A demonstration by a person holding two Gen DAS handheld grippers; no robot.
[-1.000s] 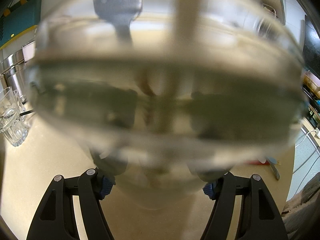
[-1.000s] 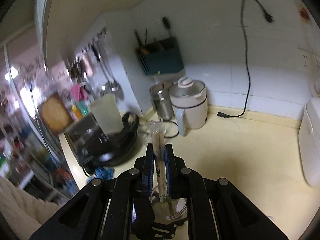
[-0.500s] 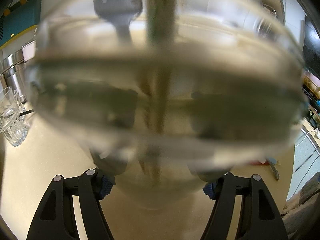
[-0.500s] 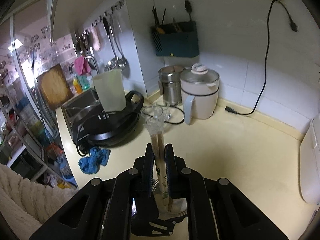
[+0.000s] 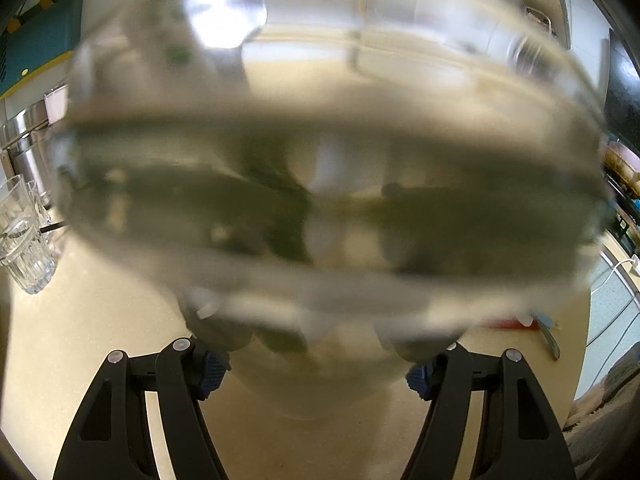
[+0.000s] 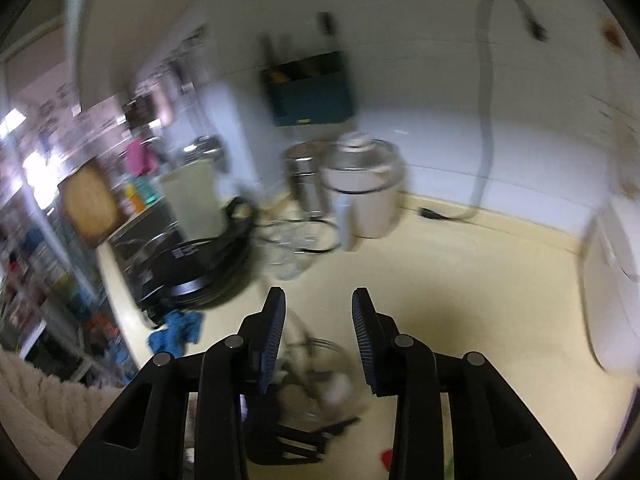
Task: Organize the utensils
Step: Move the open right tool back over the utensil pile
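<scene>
Left gripper [image 5: 316,372]: both pads clamp the clear glass jar [image 5: 320,184], which fills its view. Right gripper [image 6: 319,336]: jaws opening, nothing between them, above the jar rim; a pale utensil, apparently chopsticks, stands inside. Bare countertop [image 6: 480,280] lies rightward

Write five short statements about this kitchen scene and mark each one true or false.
1. The left gripper is clamped on a clear glass. True.
2. The right gripper grips a chopstick. False: its jaws are opening and nothing is between them.
3. A blue cloth lies on the counter near the black cooker. True.
4. The teal utensil holder stands on the counter. False: it hangs on the wall.
5. An empty ribbed tumbler stands at the left in the left wrist view. True.
</scene>
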